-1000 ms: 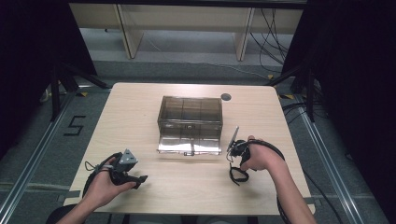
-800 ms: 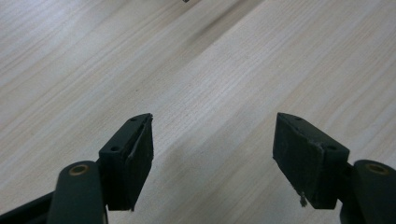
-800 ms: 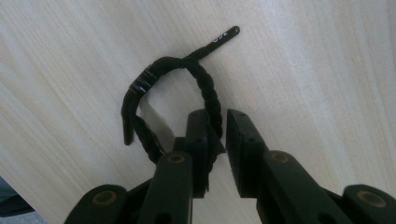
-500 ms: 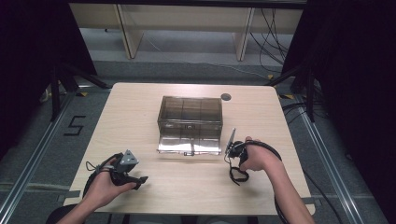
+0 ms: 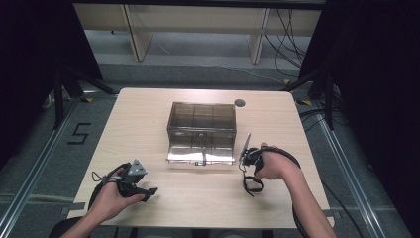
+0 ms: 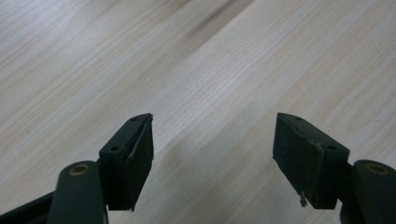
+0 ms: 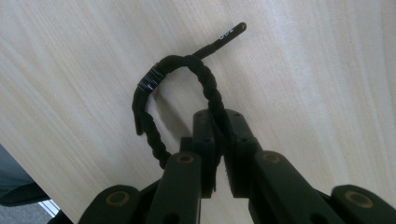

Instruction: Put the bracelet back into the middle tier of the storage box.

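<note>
Your right claw [image 7: 219,140] has just closed on one braided black cord loop [image 7: 205,84] near the wooden desk's [image 5: 148,119] right edge; your left claw [image 6: 212,154] stands wide, empty.

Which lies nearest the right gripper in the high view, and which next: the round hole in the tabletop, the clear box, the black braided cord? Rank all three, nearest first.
Measured from the right gripper:
1. Black braided cord, pinched between its jaws, hanging toward the table's near edge.
2. Clear box, just to its left, mid-table.
3. Round hole, near the far edge.
</note>
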Demonstrator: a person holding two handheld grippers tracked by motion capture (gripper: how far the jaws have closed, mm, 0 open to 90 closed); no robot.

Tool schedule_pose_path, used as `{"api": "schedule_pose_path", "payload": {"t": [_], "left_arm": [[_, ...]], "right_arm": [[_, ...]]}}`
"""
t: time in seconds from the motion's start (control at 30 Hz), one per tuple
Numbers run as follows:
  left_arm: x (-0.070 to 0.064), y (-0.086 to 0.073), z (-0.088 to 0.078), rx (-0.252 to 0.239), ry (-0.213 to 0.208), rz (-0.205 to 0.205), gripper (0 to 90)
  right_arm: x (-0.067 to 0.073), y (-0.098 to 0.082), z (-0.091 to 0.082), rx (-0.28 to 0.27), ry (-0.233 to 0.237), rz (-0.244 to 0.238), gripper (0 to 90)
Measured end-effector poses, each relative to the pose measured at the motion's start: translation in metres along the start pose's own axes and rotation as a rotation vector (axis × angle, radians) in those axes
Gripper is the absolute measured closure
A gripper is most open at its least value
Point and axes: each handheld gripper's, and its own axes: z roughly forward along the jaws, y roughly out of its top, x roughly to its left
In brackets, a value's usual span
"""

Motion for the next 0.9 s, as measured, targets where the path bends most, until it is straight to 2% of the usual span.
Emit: {"api": "schedule_pose_path", "payload": {"t": [0.1, 0.13, 0.17, 0.2, 0.23, 0.27, 0.33, 0.4, 0.47, 0.6, 0.7, 0.77, 0.8, 0.9], "left_arm": [[0.0, 0.0, 0.0, -0.001, 0.003, -0.003, 29.0], [0.001, 0.0, -0.001, -0.001, 0.006, 0.017, 29.0], [0.001, 0.0, -0.001, -0.001, 0.006, 0.017, 29.0], [0.001, 0.0, -0.001, -0.003, 0.007, 0.013, 29.0], [0.001, 0.0, -0.001, -0.003, 0.007, 0.013, 29.0], [0.001, 0.0, -0.001, -0.001, 0.006, 0.014, 29.0], [0.001, 0.0, -0.001, -0.002, 0.005, 0.013, 29.0], [0.001, 0.0, -0.001, -0.003, 0.005, 0.014, 29.0], [0.001, 0.0, -0.001, -0.003, 0.005, 0.019, 29.0], [0.0, 0.0, -0.001, 0.001, 0.001, 0.0, 29.0], [0.001, 0.0, 0.0, 0.002, 0.003, 0.008, 29.0], [0.001, 0.0, 0.0, 0.003, 0.004, 0.008, 29.0], [0.0, 0.0, 0.0, 0.001, 0.006, -0.003, 29.0], [0.001, 0.0, 0.0, 0.004, 0.003, 0.008, 29.0]], "right_arm": [[-0.001, 0.0, -0.004, -0.003, 0.006, -0.005, 84.6], [-0.001, 0.0, -0.006, -0.002, -0.001, 0.003, 84.7], [-0.001, 0.0, -0.006, -0.002, -0.001, 0.003, 84.7], [-0.005, 0.0, -0.009, 0.0, -0.013, -0.032, 84.6], [-0.005, 0.0, -0.009, 0.0, -0.013, -0.032, 84.6], [-0.003, 0.0, -0.014, 0.019, -0.014, -0.001, 84.7], [-0.003, 0.0, -0.016, 0.012, -0.023, 0.013, 84.7], [-0.006, 0.0, -0.02, 0.006, -0.022, -0.003, 84.7], [-0.006, 0.0, -0.023, 0.005, -0.028, 0.0, 84.7], [-0.007, 0.002, -0.027, 0.005, -0.03, -0.004, 84.6], [-0.007, 0.003, -0.03, 0.006, -0.033, 0.003, 84.7], [-0.01, 0.005, -0.034, -0.005, -0.043, -0.029, 84.6], [-0.01, 0.005, -0.034, -0.005, -0.043, -0.029, 84.6], [-0.011, 0.007, -0.04, -0.011, -0.048, -0.021, 84.6]]}}
